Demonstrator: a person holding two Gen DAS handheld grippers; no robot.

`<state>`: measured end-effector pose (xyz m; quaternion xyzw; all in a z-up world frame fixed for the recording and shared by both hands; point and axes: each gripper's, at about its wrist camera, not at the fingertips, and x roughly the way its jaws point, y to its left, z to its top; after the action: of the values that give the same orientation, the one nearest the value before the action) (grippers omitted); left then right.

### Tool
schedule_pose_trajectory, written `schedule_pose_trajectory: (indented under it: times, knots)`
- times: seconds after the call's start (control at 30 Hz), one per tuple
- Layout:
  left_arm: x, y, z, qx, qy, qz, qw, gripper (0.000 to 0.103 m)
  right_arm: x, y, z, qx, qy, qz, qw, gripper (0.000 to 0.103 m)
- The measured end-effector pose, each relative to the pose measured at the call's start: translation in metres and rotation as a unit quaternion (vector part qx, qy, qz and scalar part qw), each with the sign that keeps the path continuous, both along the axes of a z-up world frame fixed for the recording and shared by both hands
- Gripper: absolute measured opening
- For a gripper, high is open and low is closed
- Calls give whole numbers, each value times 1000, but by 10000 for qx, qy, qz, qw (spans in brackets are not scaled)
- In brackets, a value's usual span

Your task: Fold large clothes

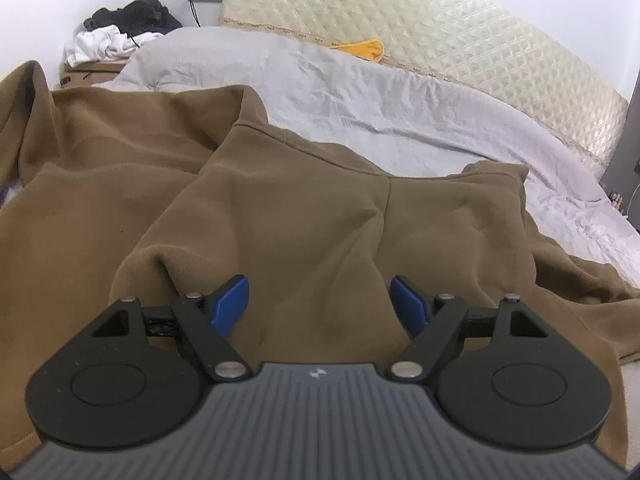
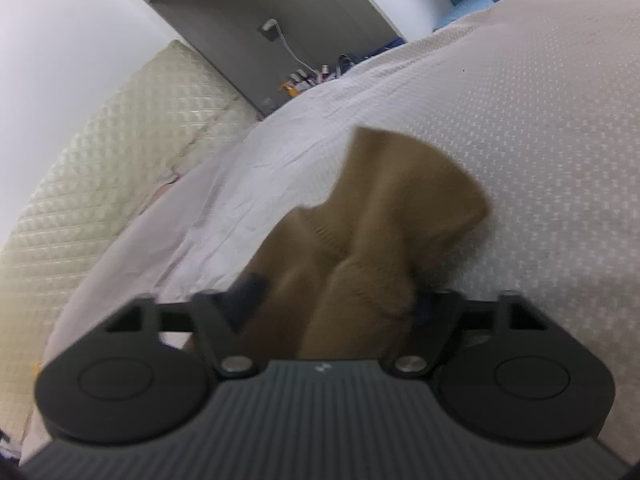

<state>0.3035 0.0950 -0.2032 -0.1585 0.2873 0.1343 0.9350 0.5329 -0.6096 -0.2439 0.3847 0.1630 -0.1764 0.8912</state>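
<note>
A large brown sweatshirt point(image 1: 280, 208) lies spread and partly folded on the bed, filling the lower left wrist view. My left gripper point(image 1: 320, 304) is open, its blue pads point(image 1: 232, 304) hovering just above the brown fabric with nothing between them. In the right wrist view, which is blurred, my right gripper point(image 2: 336, 304) has a bunched brown part of the sweatshirt point(image 2: 372, 236) between its fingers, held above the white bedspread point(image 2: 520, 140). The jaws stand wide apart with the cloth filling the gap.
A grey-white sheet point(image 1: 380, 92) covers the bed beyond the sweatshirt. A quilted cream headboard point(image 1: 460, 28) runs along the back, with a yellow item point(image 1: 360, 47) against it. Black and white clothes point(image 1: 120, 32) are piled at the far left. Small bottles point(image 2: 304, 78) stand by the grey wall.
</note>
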Motion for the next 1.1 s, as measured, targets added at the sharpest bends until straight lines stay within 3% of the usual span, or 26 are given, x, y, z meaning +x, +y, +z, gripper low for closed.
schedule_pose_trajectory:
  times: [0.03, 0.07, 0.37, 0.47, 0.57, 0.77, 0.9, 1.03, 1.1]
  knots:
    - [1, 0, 0, 22, -4, 5, 10000, 82, 4, -1, 0, -13, 105, -40, 9999, 35]
    - [2, 0, -1, 38, -8, 11, 10000, 82, 6, -4, -1, 23, 160, -30, 9999, 33]
    - [6, -1, 5, 332, 287, -120, 9990, 82, -27, -16, 8, 84, -139, -456, 9988, 25]
    - [9, -5, 5, 401, 429, -90, 9982, 82, -26, -2, 23, -390, -136, -376, 9984, 25]
    - [12, -8, 12, 481, 565, -86, 9972, 81, -36, 13, 54, -732, -401, -256, 9962, 25]
    - [-1, -21, 37, 871, 361, -333, 9950, 81, -70, 65, 133, -1661, -1093, -87, 9800, 25]
    - [-15, -17, 54, 595, 100, -416, 9973, 81, -86, 112, 183, -2006, -1423, 252, 9690, 24]
    - [-28, 1, 65, -3, -105, -230, 9997, 81, -99, 178, 224, -2426, -1748, 720, 9515, 24]
    - [-36, 6, 70, 40, -155, -218, 9996, 81, -106, 218, 242, -2572, -1904, 999, 9421, 24]
